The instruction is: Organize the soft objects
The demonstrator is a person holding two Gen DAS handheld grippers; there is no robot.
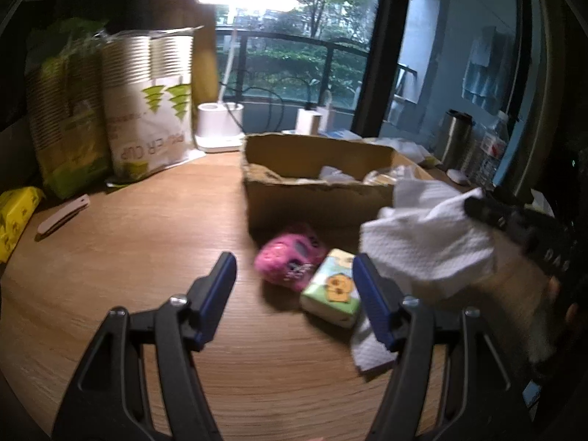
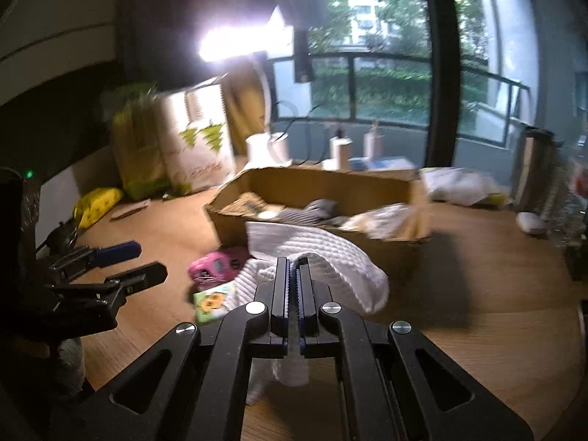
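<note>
My right gripper point(image 2: 293, 262) is shut on a white textured cloth point(image 2: 323, 257) and holds it above the table, just in front of the cardboard box point(image 2: 319, 183). The cloth point(image 1: 426, 242) also hangs at the right of the left wrist view. My left gripper point(image 1: 294, 268) is open and empty, low over the table. A pink soft toy point(image 1: 290, 257) and a small green tissue pack point(image 1: 332, 290) lie between its fingers, in front of the box point(image 1: 316, 198). The box holds several soft items.
Bagged paper cups point(image 1: 147, 103) and a green pack point(image 1: 62, 117) stand at the back left. A yellow pack point(image 1: 14, 217) lies at the left edge. A white lamp base point(image 1: 220, 125), a steel tumbler point(image 1: 455, 136) and bottles stand behind.
</note>
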